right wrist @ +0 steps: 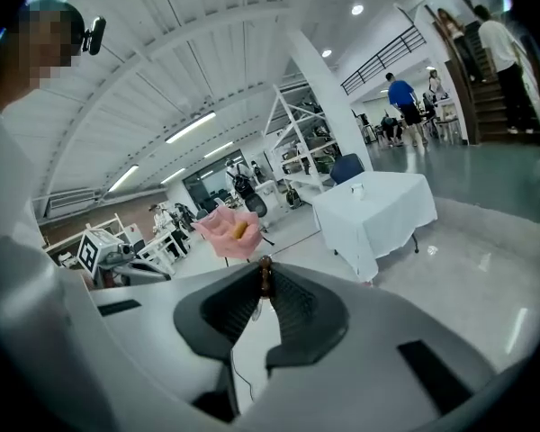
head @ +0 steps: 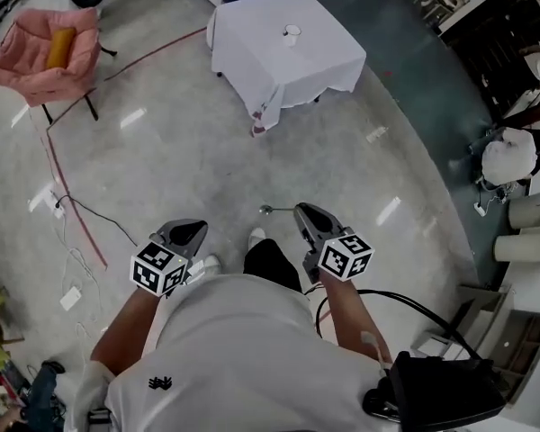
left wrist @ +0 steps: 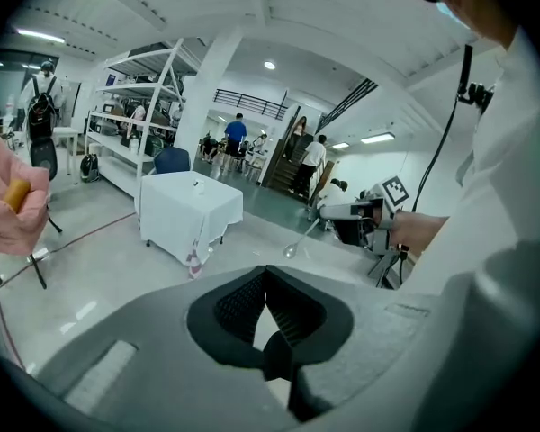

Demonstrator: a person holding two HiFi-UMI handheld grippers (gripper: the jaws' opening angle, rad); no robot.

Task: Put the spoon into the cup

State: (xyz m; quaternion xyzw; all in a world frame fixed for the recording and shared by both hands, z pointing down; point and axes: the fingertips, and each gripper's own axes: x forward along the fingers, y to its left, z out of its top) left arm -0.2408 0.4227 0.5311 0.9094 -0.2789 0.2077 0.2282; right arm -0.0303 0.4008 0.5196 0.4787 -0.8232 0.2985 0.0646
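Note:
A small white cup [head: 292, 34] stands on a table draped in white cloth [head: 252, 57], far ahead across the floor. It also shows in the left gripper view as the cup [left wrist: 196, 184] and in the right gripper view as the cup [right wrist: 357, 187]. My right gripper [head: 304, 212] is shut on a metal spoon [head: 268, 210] whose bowl points left. From the left gripper view, the spoon [left wrist: 299, 241] slants down out of the right gripper [left wrist: 335, 216]. The spoon's brown handle end [right wrist: 265, 275] is pinched between the right jaws. My left gripper [head: 191, 232] is shut with nothing in it.
A pink folding chair [head: 43, 61] holding a yellow object [head: 59, 48] stands at the far left. A red cable [head: 67, 196] and white leads cross the floor on the left. Shelving [left wrist: 130, 124] and several people [left wrist: 236, 138] are behind the table. Furniture lines the right side [head: 522, 214].

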